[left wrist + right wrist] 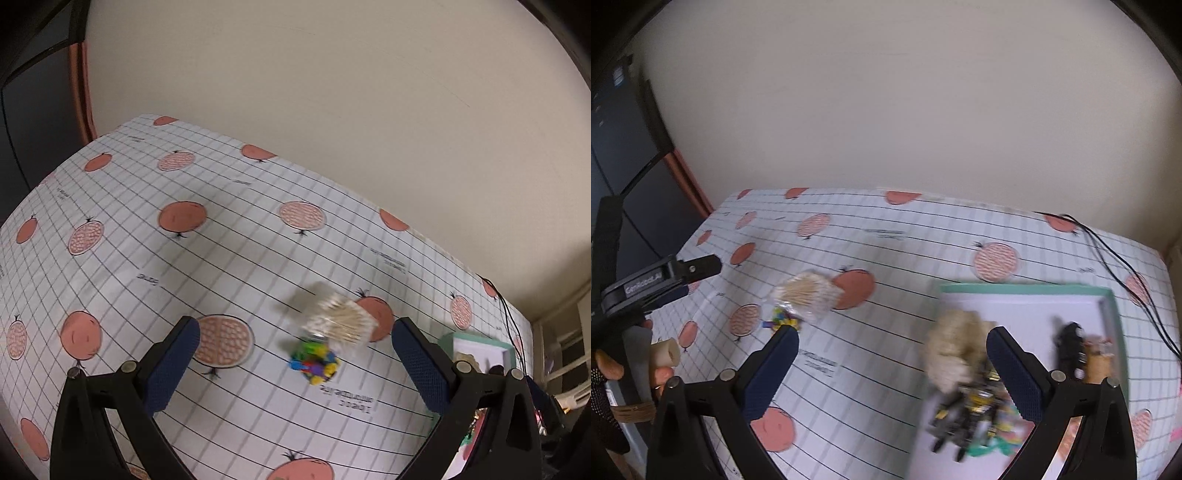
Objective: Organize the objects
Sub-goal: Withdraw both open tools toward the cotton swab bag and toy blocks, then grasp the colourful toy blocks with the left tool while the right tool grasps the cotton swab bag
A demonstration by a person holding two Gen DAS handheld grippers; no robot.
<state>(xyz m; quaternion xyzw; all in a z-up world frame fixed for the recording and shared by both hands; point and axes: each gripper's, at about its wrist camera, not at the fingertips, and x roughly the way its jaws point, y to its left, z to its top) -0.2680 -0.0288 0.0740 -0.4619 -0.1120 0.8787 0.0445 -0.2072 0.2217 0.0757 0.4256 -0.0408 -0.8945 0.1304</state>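
Item 1: clear packet of toothpicks (341,319), or thin wooden sticks as far as the blur allows. It lies on the tablecloth (221,266), well to the left of the green-rimmed tray (1110,306), and it partly covers 1 printed orange fruit. Touching its near end is item 2, a small bag of coloured bits (316,363).

Item 3: the tray itself, already holding a pale fluffy lump (955,349), a yellow-and-black toy (971,406) and a dark figure (1069,345).

Your left gripper (295,365) hangs above the 2 packets with its jaws wide apart and nothing between them. Your right gripper (892,369) sits over the near-left corner of the tray, jaws likewise spread and empty.

Handling, as a judgement: the packet looks light, with slick crinkly film and stiff contents that could shift or snap under a hard squeeze. Take hold across the bundle's middle, fingers on both long sides, not on the loose film. The small bag will likely be soft and lumpy, so pinch it by its bulk.
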